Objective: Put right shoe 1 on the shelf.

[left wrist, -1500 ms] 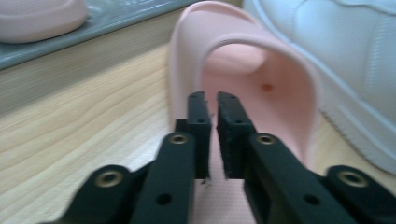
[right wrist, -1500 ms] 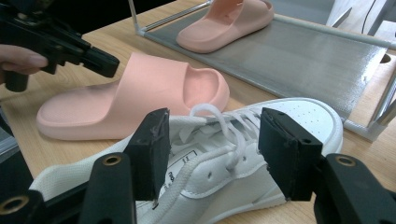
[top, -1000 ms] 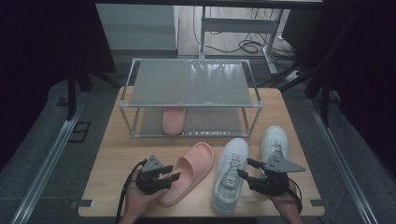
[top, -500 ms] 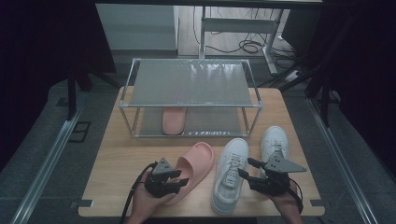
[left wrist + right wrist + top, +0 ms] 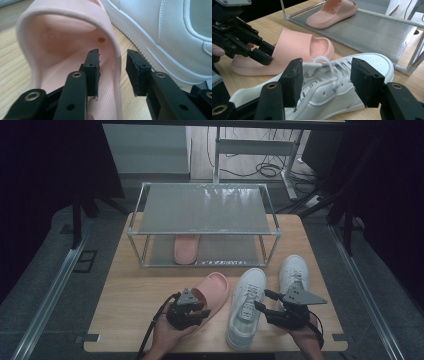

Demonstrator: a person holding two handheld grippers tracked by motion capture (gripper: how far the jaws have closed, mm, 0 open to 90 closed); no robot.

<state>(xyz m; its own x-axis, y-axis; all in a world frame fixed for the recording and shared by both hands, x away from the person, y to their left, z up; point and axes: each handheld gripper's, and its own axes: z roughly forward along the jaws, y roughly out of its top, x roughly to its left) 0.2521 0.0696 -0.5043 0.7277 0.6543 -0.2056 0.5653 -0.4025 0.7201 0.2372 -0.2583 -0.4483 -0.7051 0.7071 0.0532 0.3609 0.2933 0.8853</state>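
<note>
Wooden bench [image 5: 130, 320] under dim light, dark floor all round, cables on the floor at the back. Two-tier metal shoe rack [image 5: 205, 215] stands at the far half of the bench; one pink slipper [image 5: 186, 248] already lies on its lower shelf.

Leftmost, the left hand-held gripper [image 5: 194, 312] has slid rightward across the bench from the slipper's outer side onto the heel end of the second pink slipper [image 5: 212, 289], which lies flat on the bench in front of the rack, toe toward it. In the left gripper view its jaws straddle the slipper's heel-side wall [image 5: 113, 62], one pad [image 5: 93, 65] inside the footbed, the other outside. Jaws have just been closing, now about half-wide, with a gap visible on both sides of the wall, so no grip yet. My read: a pick-up is starting, and this slipper goes next to its mate on the lower shelf.

Right of it, a white sneaker [image 5: 246, 306] lies just beside the slipper, and a second white sneaker [image 5: 293, 275] further right, both on the bench.

Rightmost, the right hand-held gripper [image 5: 267, 309] has not moved; it hovers at the first sneaker's side, jaws wide over the laces [image 5: 329, 67], holding nothing.
</note>
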